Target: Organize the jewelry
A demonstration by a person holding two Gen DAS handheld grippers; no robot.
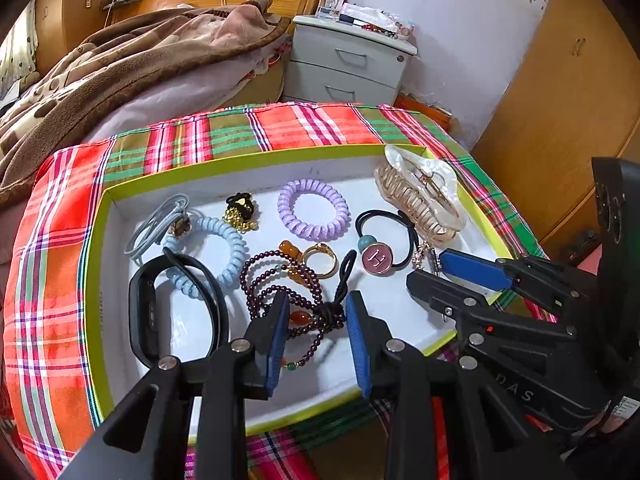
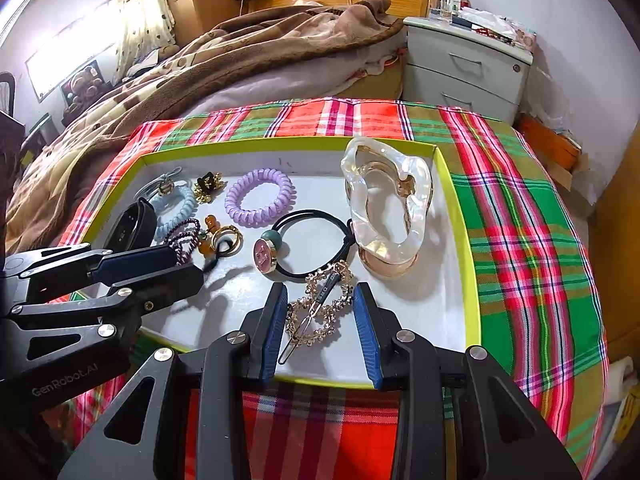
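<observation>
A white tray with a lime rim (image 1: 240, 168) lies on a plaid cloth and holds the jewelry. My left gripper (image 1: 317, 300) is open, its blue pads straddling a dark red bead bracelet (image 1: 256, 276) tangled with a black knotted hair tie (image 1: 332, 312) on the tray floor. In the right wrist view my right gripper (image 2: 320, 290) is shut on a gold rhinestone hair clip (image 2: 320, 316), both pads touching its sides. Farther in lie a purple coil tie (image 1: 288, 200), a blue coil tie (image 1: 232, 240), a gold ring (image 1: 324, 270), a black wristband (image 1: 140, 308) and a tie with a pink button (image 1: 377, 258).
A pearly claw clip (image 2: 384, 256) stands in the tray's far right corner. The plaid cloth (image 2: 520, 220) covers the table. Behind it are a bed with a brown blanket (image 1: 120, 64) and a grey nightstand (image 1: 348, 68); a wooden wardrobe (image 1: 560, 100) is at the right.
</observation>
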